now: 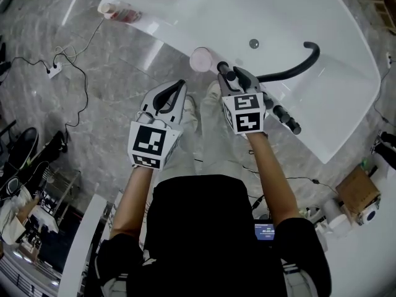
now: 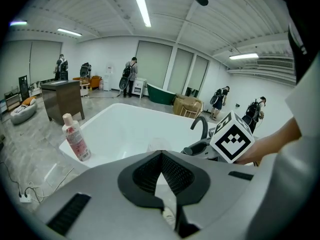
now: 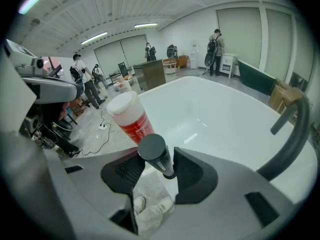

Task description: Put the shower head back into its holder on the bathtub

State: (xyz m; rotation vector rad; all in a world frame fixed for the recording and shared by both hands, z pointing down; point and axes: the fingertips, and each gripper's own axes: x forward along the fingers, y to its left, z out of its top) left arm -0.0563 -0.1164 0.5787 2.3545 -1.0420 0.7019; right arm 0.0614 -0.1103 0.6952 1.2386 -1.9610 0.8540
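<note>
Shower head (image 3: 152, 151) upright at bathtub (image 3: 225, 114) rim, dark, between parted fingers of right gripper (image 3: 157, 171); left gripper (image 2: 161, 156) fingers pressed together, empty.

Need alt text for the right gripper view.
A black cylinder stands between the wide-open jaws of the tool, at the near edge of a white bathtub. Just behind it is a bottle with a red label and white cap. A curved black faucet rises at right, and people stand far back.
</note>
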